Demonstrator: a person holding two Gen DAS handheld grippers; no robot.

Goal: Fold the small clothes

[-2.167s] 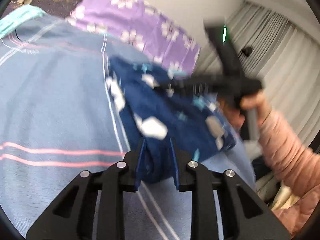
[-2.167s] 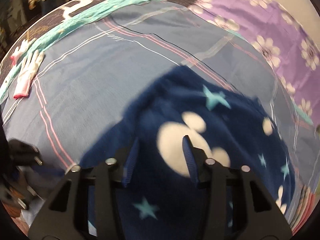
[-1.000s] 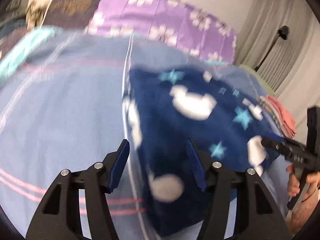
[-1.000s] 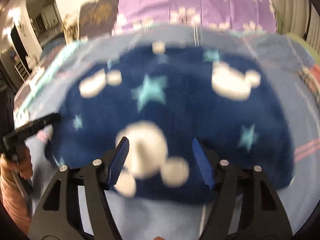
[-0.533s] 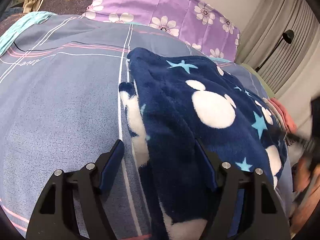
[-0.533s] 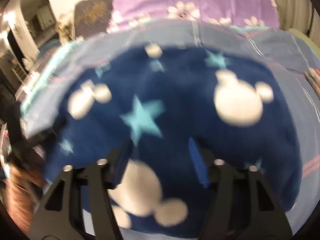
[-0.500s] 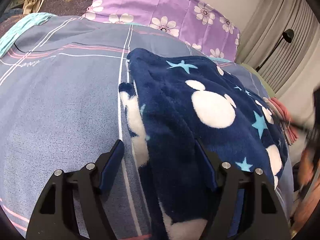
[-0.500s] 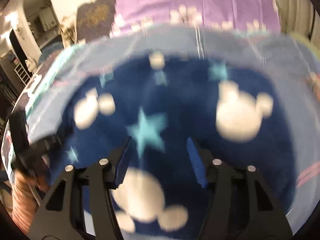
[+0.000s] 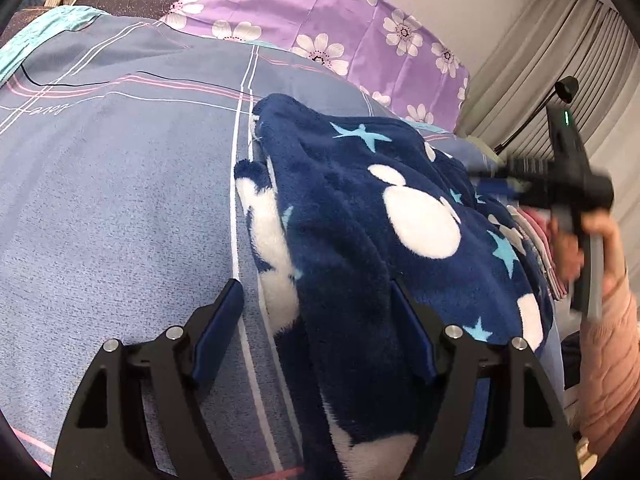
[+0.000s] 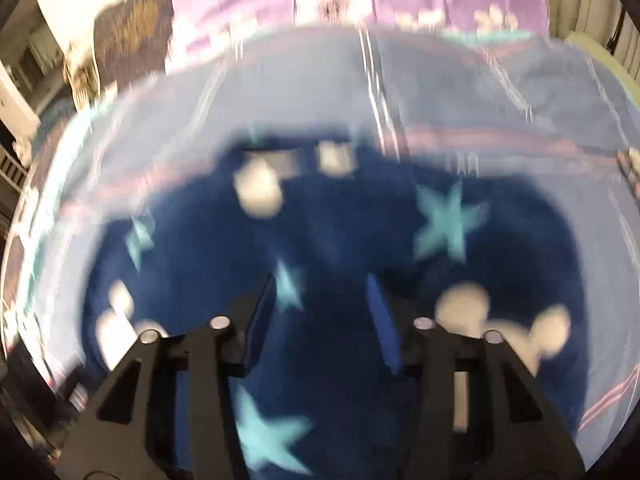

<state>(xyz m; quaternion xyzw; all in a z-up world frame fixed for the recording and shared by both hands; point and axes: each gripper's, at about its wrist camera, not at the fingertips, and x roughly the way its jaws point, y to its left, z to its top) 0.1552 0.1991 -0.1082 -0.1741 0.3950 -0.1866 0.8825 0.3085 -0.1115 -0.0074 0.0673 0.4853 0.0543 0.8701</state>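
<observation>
A navy fleece garment (image 9: 360, 232) with white mouse heads and light blue stars lies folded in a heap on the blue bedspread (image 9: 120, 184). My left gripper (image 9: 316, 300) is open, its jaws wide either side of the garment's near edge, holding nothing. My right gripper (image 9: 484, 174) shows blurred in the left wrist view, held in a hand over the garment's far right side. In the blurred right wrist view my right gripper (image 10: 324, 288) is open just above the garment (image 10: 340, 240), empty.
A purple flowered pillow (image 9: 320, 20) lies at the head of the bed. A stack of folded pink and striped clothes (image 9: 540, 240) sits beyond the garment on the right. Grey curtains (image 9: 560, 60) hang at the far right.
Both grippers have let go of the garment, which now lies on the bed. The left gripper has stayed still over the last half second. The right gripper has moved fast over the garment.
</observation>
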